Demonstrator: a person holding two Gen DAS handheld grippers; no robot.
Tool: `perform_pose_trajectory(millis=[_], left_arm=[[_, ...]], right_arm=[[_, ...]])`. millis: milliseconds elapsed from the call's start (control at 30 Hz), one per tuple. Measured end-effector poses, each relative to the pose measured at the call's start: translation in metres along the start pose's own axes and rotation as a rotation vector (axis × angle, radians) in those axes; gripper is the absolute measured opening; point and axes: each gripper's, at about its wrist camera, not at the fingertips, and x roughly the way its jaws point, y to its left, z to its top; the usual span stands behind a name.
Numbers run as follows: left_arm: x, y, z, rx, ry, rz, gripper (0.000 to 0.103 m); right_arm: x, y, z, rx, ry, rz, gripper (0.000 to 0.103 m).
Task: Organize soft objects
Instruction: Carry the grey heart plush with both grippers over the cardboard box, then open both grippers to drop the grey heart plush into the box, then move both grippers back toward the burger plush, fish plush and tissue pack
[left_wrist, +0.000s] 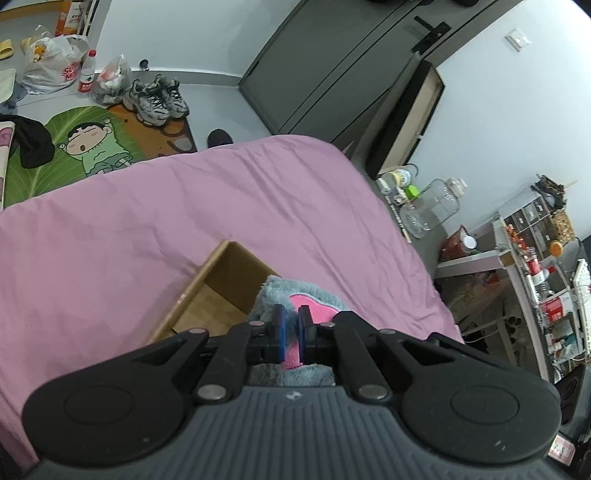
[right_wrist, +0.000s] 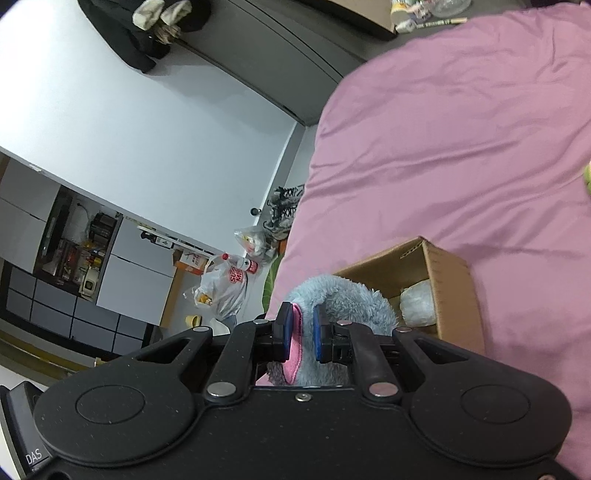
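Observation:
A fluffy grey-blue plush toy (left_wrist: 280, 291) with pink inner ears is held by both grippers above an open cardboard box (left_wrist: 218, 284) on the pink bed sheet (left_wrist: 147, 229). My left gripper (left_wrist: 290, 321) is shut on a pink ear of the plush. My right gripper (right_wrist: 303, 325) is shut on the other pink ear, with the plush toy (right_wrist: 347, 299) hanging over the box (right_wrist: 447, 284). A white soft bundle (right_wrist: 417, 302) lies inside the box.
Beyond the bed's far edge are a cartoon floor mat (left_wrist: 85, 144), sneakers (left_wrist: 157, 98), plastic bags (left_wrist: 51, 62) and a bottle. A cluttered shelf (left_wrist: 535, 280) and jars stand right of the bed. A yellow-green object (right_wrist: 587, 179) peeks in at the right edge.

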Motion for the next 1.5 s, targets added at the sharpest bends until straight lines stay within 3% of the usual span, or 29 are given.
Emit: perform_pose_trajectory(millis=[167,300,400,600,700,867,933,1133,1400,1500], left_arm=[[0.012,0.013,0.008,-0.016,0.013,0.024,0.005],[0.021,0.022,0.012,-0.03,0.013,0.053,0.005],[0.021,0.02,0.013,-0.008,-0.022,0.145,0.01],[0.018,0.015,0.012,-0.023,-0.015,0.145,0.01],[0.013,0.007,0.009,-0.01,-0.012,0.158,0.021],[0.002,-0.01,-0.004,0.023,-0.029,0.173,0.061],[-0.003,-0.019,-0.009,0.04,-0.036,0.173,0.069],[-0.016,-0.045,-0.024,0.108,-0.036,0.207,0.074],[-0.033,-0.081,-0.049,0.197,-0.038,0.22,0.078],[-0.038,-0.092,-0.056,0.217,-0.051,0.222,0.085]], right_arm=[[0.018,-0.003,-0.001,0.021,0.027,0.006,0.015],[0.029,-0.008,-0.002,0.037,0.04,-0.001,0.03],[0.03,-0.015,-0.003,0.058,0.054,-0.002,0.034],[0.011,-0.017,-0.002,0.051,0.041,-0.012,0.046],[-0.004,-0.019,0.0,0.04,0.023,-0.033,0.051],[-0.032,-0.02,-0.001,-0.005,-0.003,-0.083,0.06],[-0.042,-0.023,0.0,-0.017,-0.014,-0.093,0.069],[-0.074,-0.022,-0.001,-0.065,-0.068,-0.156,0.084],[-0.119,-0.028,0.004,-0.094,-0.138,-0.221,0.093],[-0.139,-0.032,0.007,-0.105,-0.183,-0.275,0.097]])
